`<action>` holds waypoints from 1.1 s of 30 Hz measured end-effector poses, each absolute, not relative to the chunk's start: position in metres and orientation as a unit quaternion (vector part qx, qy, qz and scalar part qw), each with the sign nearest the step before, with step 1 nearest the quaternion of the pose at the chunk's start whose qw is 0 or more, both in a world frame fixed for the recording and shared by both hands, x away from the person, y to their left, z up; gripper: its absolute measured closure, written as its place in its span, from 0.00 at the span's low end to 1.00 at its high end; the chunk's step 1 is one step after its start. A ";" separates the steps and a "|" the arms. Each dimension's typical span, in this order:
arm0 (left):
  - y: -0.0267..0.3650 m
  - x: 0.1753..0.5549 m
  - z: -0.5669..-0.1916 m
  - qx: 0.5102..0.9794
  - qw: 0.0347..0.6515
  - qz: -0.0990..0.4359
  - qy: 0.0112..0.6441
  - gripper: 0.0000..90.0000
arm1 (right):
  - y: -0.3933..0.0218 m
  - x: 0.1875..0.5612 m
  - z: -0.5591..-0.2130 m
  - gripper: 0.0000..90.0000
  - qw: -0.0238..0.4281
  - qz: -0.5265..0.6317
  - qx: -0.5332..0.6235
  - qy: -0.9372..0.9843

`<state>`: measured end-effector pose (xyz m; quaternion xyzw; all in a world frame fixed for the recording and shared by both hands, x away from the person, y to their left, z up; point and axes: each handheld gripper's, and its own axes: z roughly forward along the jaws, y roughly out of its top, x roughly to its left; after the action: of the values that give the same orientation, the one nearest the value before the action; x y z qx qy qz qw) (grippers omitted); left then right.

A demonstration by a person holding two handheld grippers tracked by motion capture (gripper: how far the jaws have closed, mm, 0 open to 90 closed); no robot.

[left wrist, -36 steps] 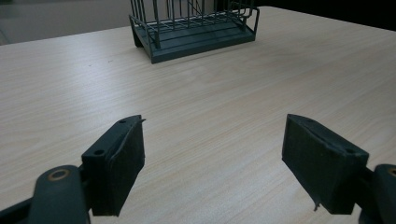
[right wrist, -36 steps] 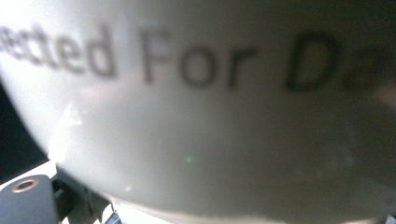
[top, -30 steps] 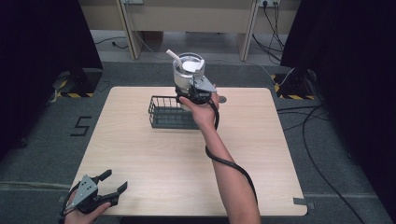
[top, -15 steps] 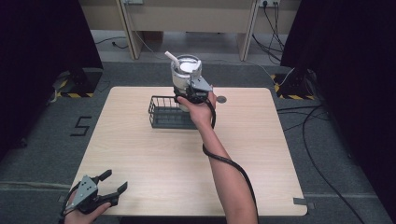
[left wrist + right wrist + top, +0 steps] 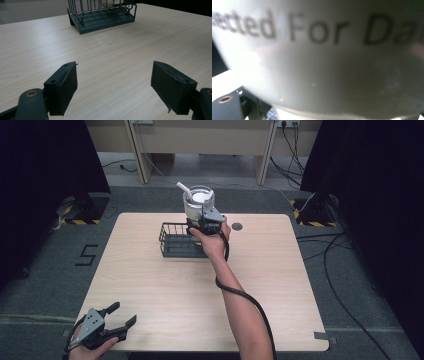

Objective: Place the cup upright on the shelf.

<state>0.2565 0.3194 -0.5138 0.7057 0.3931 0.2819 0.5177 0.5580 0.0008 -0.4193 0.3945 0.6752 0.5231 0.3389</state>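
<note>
table (image 5: 280, 285): light wood, rack and both grippers over it
rack (image 5: 176, 240): dark wire basket, far-centre of table; also ahead in left gripper view (image 5: 100, 13)
cup (image 5: 198, 202): white, printed text, held above rack's right end; straw-like white piece sticks out of top; close up and blurred in right gripper view (image 5: 319, 55)
right gripper (image 5: 204, 220): clamped on cup's side, off the table
left gripper (image 5: 107, 327): near-left table edge, jaws spread wide, nothing between them, well apart from rack
</note>
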 end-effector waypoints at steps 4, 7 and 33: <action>0.319 0.256 -0.514 0.706 0.518 0.281 0.393 0.23 | 0.001 0.560 -0.426 0.11 0.334 0.520 0.400 0.677; 0.320 0.256 -0.514 0.706 0.518 0.281 0.393 0.23 | 0.002 0.561 -0.430 0.11 0.334 0.516 0.399 0.680; 0.319 0.255 -0.513 0.708 0.517 0.282 0.389 0.23 | -0.002 0.552 -0.447 0.07 0.316 0.539 0.429 0.652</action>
<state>0.2555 0.3187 -0.5135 0.7080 0.3893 0.2818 0.5175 0.5521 -0.0024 -0.4471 0.4293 0.6521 0.5394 0.3155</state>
